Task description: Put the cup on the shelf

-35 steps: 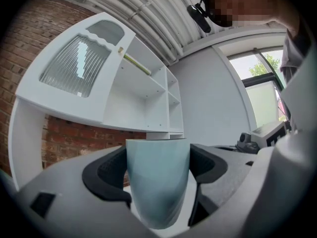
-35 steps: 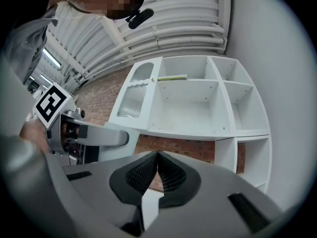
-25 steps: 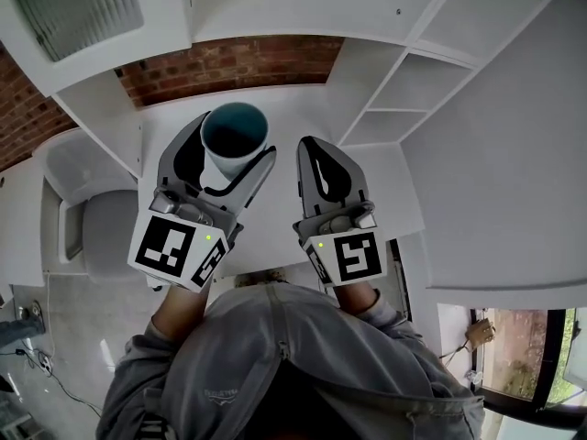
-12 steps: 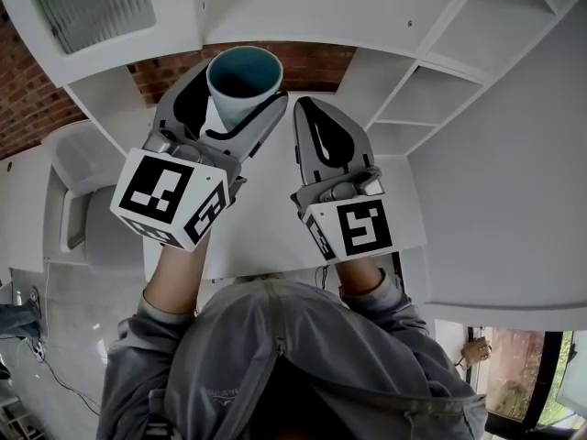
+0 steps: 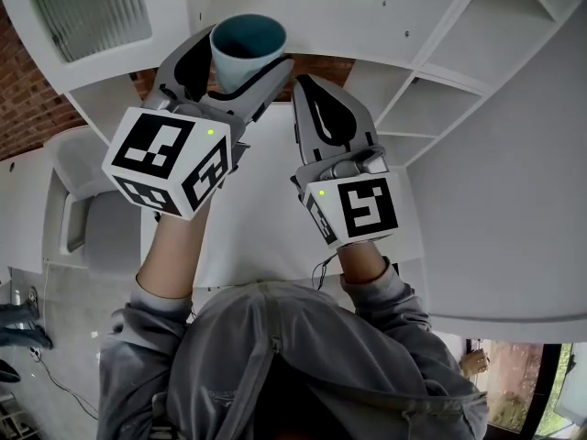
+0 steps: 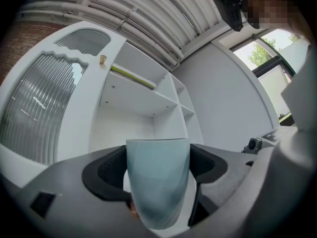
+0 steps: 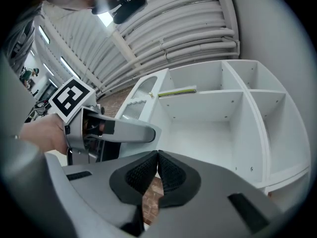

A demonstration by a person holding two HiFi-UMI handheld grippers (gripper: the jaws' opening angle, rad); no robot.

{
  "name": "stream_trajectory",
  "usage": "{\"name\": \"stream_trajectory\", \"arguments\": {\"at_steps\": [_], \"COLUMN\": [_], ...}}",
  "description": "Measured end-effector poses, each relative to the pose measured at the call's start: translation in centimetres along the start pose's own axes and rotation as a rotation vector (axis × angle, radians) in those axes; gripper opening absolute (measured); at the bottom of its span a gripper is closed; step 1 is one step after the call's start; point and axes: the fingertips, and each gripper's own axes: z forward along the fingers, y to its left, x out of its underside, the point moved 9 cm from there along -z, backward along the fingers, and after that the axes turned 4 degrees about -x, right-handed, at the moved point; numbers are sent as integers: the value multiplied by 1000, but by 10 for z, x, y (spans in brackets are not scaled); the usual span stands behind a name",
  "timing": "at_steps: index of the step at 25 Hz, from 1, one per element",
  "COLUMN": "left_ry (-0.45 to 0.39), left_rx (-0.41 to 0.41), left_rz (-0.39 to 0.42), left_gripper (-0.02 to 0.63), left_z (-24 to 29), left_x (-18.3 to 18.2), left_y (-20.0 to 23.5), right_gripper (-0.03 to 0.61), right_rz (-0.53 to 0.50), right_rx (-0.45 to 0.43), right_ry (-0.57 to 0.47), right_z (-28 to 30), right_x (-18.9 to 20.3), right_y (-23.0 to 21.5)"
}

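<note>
My left gripper [image 5: 240, 56] holds the cup [image 5: 249, 37] upright between its jaws, its teal inside open to view. My right gripper [image 5: 305, 85] is just beside it, jaws together with nothing in them. Both are above the white surface [image 5: 261, 223], with the white shelf [image 5: 431, 85] compartments to their right.

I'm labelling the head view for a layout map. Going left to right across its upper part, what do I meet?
Ribbed glass door → cup → right tool → open shelf compartments.
</note>
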Motion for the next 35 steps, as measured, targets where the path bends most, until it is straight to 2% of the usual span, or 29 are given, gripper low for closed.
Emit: {"name": "stream_trajectory", "arguments": {"at_steps": [11,19,35], "left_ry": [-34,-24,21], "left_rx": [-81,-158,-302], "left_rz": [11,27,-1], "left_gripper": [377,377,377], "left_z": [42,77,119], "left_x": [-20,-18,-2], "left_y": [10,17,45], "right_gripper": [26,26,26], "right_rz": [5,10,39], "right_rx": [-39,-63,-134], "right_ry": [-26,-36,-33], "right_z": [23,35,60], "right_x": [-2,5,23], "right_y": [-36,-60,-83]}}
